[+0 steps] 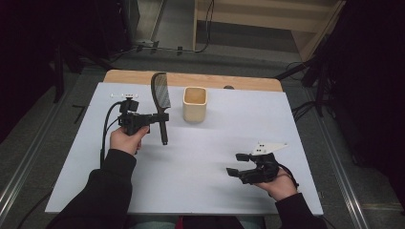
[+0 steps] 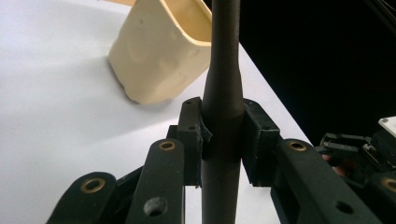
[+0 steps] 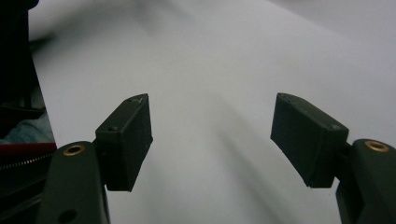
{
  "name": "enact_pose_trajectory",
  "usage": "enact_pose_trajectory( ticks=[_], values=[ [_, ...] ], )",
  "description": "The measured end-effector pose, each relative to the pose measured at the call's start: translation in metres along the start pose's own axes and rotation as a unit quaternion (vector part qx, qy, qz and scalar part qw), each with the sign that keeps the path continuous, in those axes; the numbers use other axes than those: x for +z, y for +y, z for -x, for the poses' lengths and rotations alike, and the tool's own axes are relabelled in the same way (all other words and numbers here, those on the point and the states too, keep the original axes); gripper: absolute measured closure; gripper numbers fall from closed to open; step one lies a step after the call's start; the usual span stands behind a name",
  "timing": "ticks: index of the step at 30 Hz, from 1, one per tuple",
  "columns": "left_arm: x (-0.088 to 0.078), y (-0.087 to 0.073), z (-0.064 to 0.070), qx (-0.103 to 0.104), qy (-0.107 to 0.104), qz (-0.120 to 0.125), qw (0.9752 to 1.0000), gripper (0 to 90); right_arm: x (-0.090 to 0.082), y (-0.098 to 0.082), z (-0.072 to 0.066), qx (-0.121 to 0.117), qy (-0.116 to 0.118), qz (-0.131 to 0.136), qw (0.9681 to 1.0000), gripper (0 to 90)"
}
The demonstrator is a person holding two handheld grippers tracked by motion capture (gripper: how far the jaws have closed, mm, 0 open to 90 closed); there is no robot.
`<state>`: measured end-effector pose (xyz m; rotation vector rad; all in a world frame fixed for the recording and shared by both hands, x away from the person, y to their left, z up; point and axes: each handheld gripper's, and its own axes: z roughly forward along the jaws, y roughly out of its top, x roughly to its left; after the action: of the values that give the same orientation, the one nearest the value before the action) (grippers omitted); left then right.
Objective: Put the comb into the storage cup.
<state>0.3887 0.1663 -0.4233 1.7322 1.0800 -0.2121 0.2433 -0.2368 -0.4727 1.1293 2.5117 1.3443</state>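
A black comb (image 1: 161, 90) is lifted over the back left of the white table (image 1: 215, 143), teeth pointing away and handle toward the person. My left gripper (image 1: 160, 118) is shut on that handle. In the left gripper view the pads of the left gripper (image 2: 223, 140) press both sides of the comb's round handle (image 2: 223, 93). A cream square cup (image 1: 195, 104) stands upright just right of the comb, and the cup (image 2: 159, 56) sits behind the handle. My right gripper (image 1: 235, 163) rests low at the front right, open, with nothing between the jaws of the right gripper (image 3: 212, 135).
The white sheet (image 3: 210, 56) covers a wooden tabletop (image 1: 239, 81) whose far edge shows behind the cup. A cable (image 1: 106, 125) trails from the left gripper along the table's left side. The other hand's gripper (image 2: 355, 149) shows at the right edge of the left gripper view.
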Motion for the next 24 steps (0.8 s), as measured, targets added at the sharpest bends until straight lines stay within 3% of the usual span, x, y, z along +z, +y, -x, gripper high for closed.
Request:
enact_pose_trajectory(
  ticks=[24],
  values=[
    [0.015, 0.03, 0.006, 0.04, -0.027, -0.022, 0.9986, 72.7, -0.015, -0.017, 0.004, 0.025, -0.013, -0.004, 0.9996, 26.9]
  ],
)
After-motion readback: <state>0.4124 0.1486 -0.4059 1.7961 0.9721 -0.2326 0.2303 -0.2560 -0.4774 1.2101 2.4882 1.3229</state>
